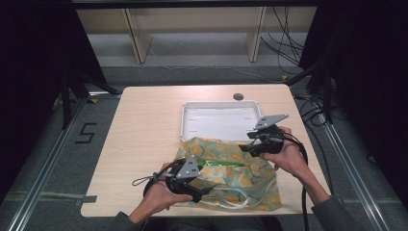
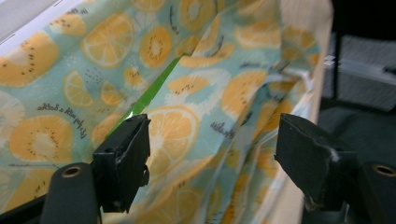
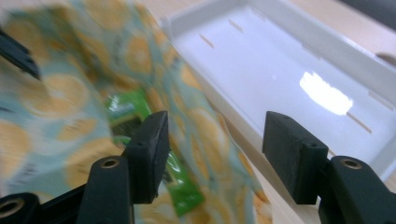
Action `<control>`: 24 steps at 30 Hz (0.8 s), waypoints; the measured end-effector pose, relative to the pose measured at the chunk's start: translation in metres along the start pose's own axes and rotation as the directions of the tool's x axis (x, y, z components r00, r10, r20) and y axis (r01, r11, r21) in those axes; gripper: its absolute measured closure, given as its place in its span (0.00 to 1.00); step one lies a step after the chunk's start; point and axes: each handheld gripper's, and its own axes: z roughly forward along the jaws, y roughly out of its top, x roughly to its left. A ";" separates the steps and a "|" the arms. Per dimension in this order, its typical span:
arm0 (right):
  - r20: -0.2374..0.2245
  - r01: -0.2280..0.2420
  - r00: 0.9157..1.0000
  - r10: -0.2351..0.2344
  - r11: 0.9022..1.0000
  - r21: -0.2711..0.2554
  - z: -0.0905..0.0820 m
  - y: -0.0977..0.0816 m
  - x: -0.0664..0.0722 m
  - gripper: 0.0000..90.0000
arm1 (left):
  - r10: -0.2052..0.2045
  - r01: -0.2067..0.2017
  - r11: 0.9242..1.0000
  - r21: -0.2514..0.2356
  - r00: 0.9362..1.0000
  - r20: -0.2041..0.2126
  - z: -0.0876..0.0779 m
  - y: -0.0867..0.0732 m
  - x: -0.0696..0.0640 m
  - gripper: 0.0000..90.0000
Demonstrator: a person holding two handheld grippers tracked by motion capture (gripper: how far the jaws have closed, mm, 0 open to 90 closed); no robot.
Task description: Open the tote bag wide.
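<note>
A teal cloth bag (image 1: 240,180) printed with orange citrus slices lies near the table's front edge, its far side against the white tray (image 1: 219,120). A green packet (image 1: 223,164) shows in the bag's mouth. My left gripper (image 1: 204,192) is at the bag's front left, open, and in the left gripper view (image 2: 212,149) the bag (image 2: 187,84) and a green strip (image 2: 154,91) lie beyond the jaws. My right gripper (image 1: 245,147) hovers at the bag's far right corner, open (image 3: 215,144), with the bag (image 3: 60,93), the packet (image 3: 126,109) and the tray (image 3: 280,60) ahead.
A white drawstring cord (image 1: 235,202) trails from the bag toward the front edge. A round cable hole (image 1: 238,96) sits behind the tray. The left half of the wooden table (image 1: 144,134) is bare. Shelf legs and cables lie on the floor beyond.
</note>
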 end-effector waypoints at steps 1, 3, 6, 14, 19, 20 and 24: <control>0.007 -0.006 1.000 0.005 1.000 0.024 0.004 -0.001 -0.003 0.54 | 0.017 -0.017 1.000 0.011 1.000 -0.002 0.004 0.000 -0.001 0.36; -0.008 0.036 0.999 -0.036 0.998 0.053 0.013 -0.003 -0.006 0.69 | 0.067 -0.067 0.997 0.035 0.998 0.002 0.011 0.001 -0.002 0.55; 0.037 0.074 0.996 -0.078 0.993 0.093 0.020 -0.008 -0.013 0.92 | 0.167 -0.167 0.983 0.073 0.986 0.011 0.019 0.000 -0.002 0.89; 0.133 -0.031 0.991 0.021 0.997 0.069 0.019 -0.016 -0.040 1.00 | 0.183 -0.196 0.973 0.122 0.977 0.110 0.009 -0.005 -0.022 0.99; 0.155 -0.059 0.987 0.043 0.994 0.095 0.024 -0.016 -0.043 1.00 | 0.175 -0.196 0.971 0.141 0.974 0.145 0.006 -0.012 -0.027 0.99; 0.153 -0.063 0.987 0.046 0.992 0.107 0.025 -0.015 -0.043 1.00 | 0.158 -0.178 0.975 0.133 0.976 0.147 0.008 -0.013 -0.028 0.99; 0.160 -0.062 0.986 0.043 0.991 0.117 0.027 -0.016 -0.045 0.96 | 0.117 -0.136 0.984 0.115 0.981 0.157 0.009 -0.012 -0.028 0.98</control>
